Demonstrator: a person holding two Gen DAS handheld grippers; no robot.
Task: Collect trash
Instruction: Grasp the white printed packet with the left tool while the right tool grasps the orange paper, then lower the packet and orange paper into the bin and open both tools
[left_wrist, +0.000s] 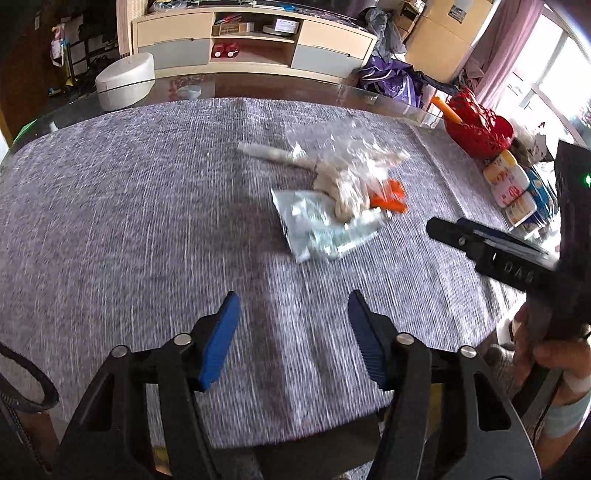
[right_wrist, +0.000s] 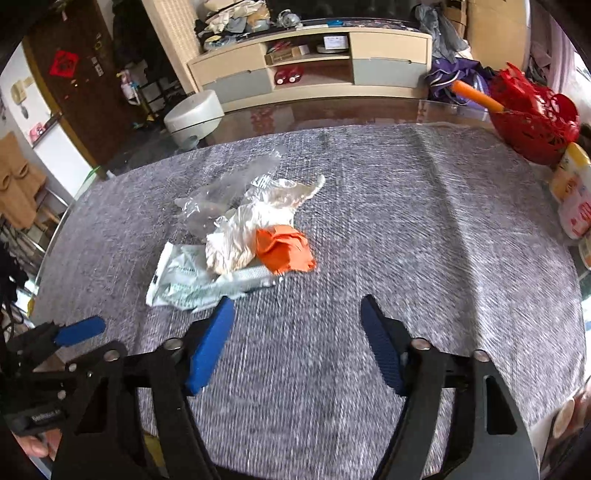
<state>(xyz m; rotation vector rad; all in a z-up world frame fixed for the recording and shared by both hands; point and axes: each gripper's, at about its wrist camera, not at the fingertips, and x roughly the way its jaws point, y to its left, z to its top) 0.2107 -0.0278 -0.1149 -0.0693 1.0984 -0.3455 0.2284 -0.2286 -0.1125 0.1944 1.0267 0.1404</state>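
A pile of trash lies on the grey table mat (left_wrist: 147, 206): a clear plastic bag (left_wrist: 332, 144), a crumpled cream wrapper (left_wrist: 347, 188), an orange scrap (left_wrist: 391, 195), a pale green packet (left_wrist: 325, 225) and a white rolled tube (left_wrist: 266, 152). The right wrist view shows the same clear bag (right_wrist: 229, 192), cream wrapper (right_wrist: 251, 232), orange scrap (right_wrist: 284, 249) and green packet (right_wrist: 192, 280). My left gripper (left_wrist: 293, 306) is open and empty, short of the pile. My right gripper (right_wrist: 297, 314) is open and empty, just in front of the pile.
A red openwork basket (left_wrist: 480, 129) with an orange stick stands at the table's right, next to yellow-white containers (left_wrist: 508, 181). The basket also shows in the right wrist view (right_wrist: 532, 118). A white round appliance (left_wrist: 125, 79) and a TV cabinet (left_wrist: 255, 44) stand beyond the table.
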